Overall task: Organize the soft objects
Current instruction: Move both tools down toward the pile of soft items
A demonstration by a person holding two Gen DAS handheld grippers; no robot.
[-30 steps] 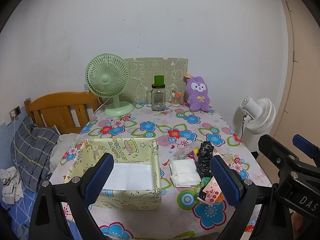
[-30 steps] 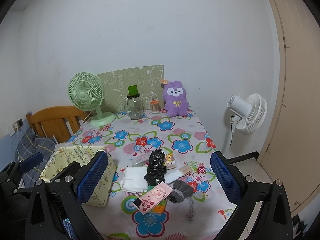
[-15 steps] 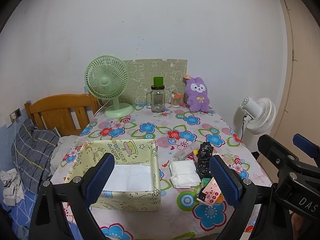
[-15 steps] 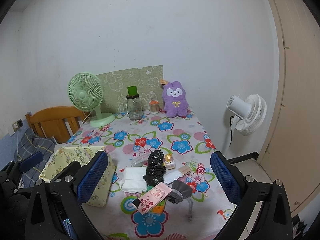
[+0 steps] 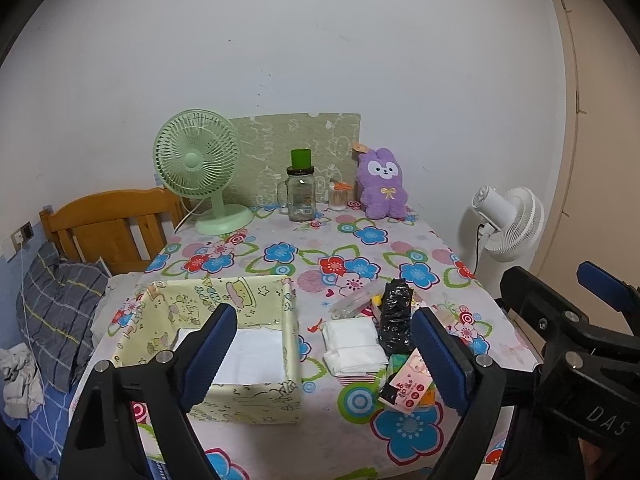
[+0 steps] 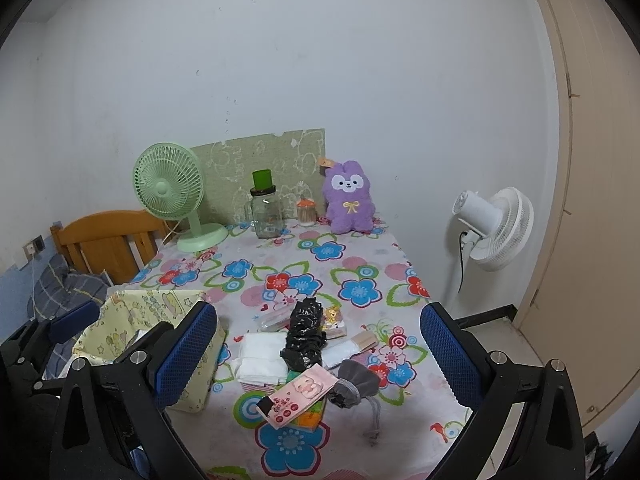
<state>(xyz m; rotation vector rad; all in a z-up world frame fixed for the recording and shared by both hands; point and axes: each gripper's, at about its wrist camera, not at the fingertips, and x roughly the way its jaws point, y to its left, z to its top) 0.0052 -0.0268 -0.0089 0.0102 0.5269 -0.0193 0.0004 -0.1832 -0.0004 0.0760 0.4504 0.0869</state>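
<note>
Left wrist view: the left tool (image 5: 322, 354) hangs above the table's (image 5: 320, 440) near edge, fingers spread wide, holding nothing. The yellow fabric box (image 5: 224, 344) is the landmark; only a white sheet shows inside. Just right of it lie white folded cloths (image 5: 352, 344), then a black crumpled bag (image 5: 396, 316) and a pink packet (image 5: 408, 386). Right wrist view: the right tool (image 6: 316, 358) is likewise wide apart and empty; a grey pouch (image 6: 354, 386) lies farther right of the box, beside the packet.
</note>
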